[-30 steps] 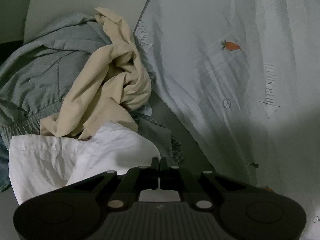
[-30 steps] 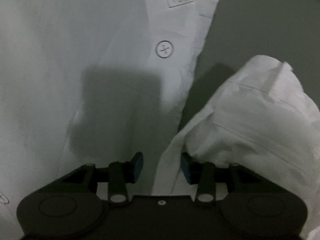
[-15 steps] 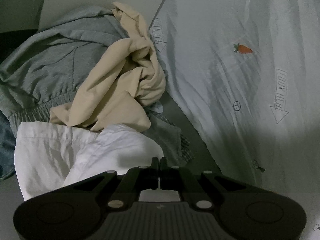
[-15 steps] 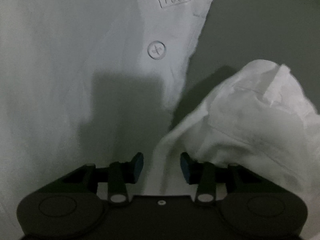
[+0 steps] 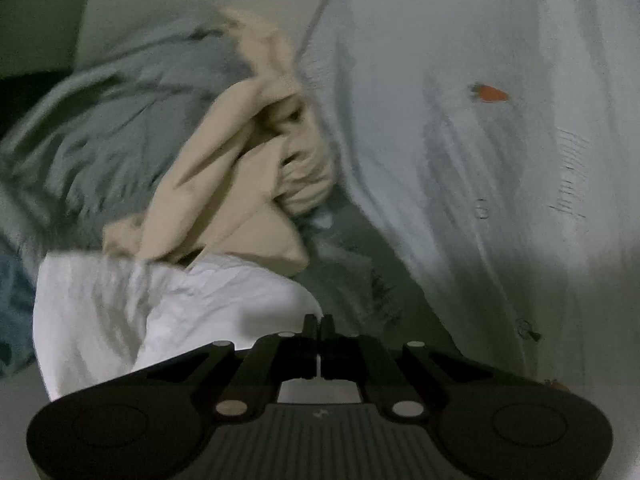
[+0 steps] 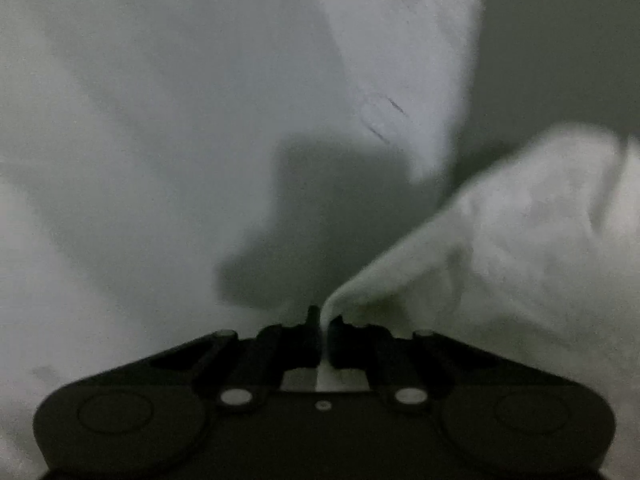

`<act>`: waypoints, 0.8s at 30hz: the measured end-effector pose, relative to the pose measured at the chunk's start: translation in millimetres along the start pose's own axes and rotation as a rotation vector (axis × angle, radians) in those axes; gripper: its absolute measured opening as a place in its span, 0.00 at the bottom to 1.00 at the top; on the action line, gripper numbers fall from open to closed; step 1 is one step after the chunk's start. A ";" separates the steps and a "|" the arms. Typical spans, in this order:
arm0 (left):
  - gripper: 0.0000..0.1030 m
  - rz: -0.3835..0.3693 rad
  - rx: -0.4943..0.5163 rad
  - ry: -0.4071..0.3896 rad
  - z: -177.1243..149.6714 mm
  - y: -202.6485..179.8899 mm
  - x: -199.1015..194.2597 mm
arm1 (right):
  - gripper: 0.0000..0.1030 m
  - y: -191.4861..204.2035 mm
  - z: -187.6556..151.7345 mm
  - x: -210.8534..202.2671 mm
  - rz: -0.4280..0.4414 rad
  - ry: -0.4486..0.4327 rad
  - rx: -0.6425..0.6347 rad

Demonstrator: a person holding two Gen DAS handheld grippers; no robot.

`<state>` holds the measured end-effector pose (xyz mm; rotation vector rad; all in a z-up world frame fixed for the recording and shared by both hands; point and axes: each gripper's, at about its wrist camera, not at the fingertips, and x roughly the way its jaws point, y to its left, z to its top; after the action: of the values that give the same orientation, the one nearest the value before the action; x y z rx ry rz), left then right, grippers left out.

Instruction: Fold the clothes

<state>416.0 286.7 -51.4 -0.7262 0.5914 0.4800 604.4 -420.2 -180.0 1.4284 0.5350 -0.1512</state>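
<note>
— White cotton in both grips, Dan: the left gripper [image 5: 319,326] has its fingers pressed together with a thin edge of the white garment [image 5: 168,304] pinched between them.

— And the right gripper [image 6: 324,320]?

— Same story. Its fingers are closed tight on a twisted fold of the white garment [image 6: 500,248], which rises out of the pinch and billows off to the right of that view.

— Where does the garment sit?

— From the left wrist, it bunches just ahead of and to the left of the fingers, lying against a beige garment [image 5: 240,184] that is heaped on a grey garment [image 5: 120,128].

— What's underneath?

— A pale sheet [image 5: 460,160] printed with a small orange carrot [image 5: 490,93], spread to the right. The right wrist view is blurred, so that pale cloth [image 6: 180,120] is probably the same sheet, with the gripper's shadow falling on it.

— Anything else?

— A patch of blue fabric [image 5: 14,300] at the far left edge.
</note>
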 end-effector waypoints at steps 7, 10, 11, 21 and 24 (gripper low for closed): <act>0.00 -0.186 0.054 -0.104 42.3 -71.7 -10.2 | 0.04 107.6 45.3 -137.8 0.360 -0.125 -0.137; 0.00 -0.315 0.038 -0.207 70.7 -103.7 -40.8 | 0.04 152.8 49.0 -209.2 0.518 -0.175 -0.195; 0.00 -0.357 0.030 -0.241 79.5 -112.3 -53.1 | 0.04 164.9 50.3 -237.4 0.571 -0.200 -0.224; 0.01 -0.562 -0.002 -0.290 50.2 -66.2 -181.1 | 0.04 80.6 55.2 -450.2 0.637 -0.365 -0.297; 0.01 -0.451 -0.008 -0.164 -6.8 -17.5 -189.8 | 0.04 9.6 26.3 -486.3 0.402 -0.371 -0.284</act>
<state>284.5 232.2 75.5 -0.7923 0.2586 0.1210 190.4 -548.3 42.5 1.1661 -0.0401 -0.0146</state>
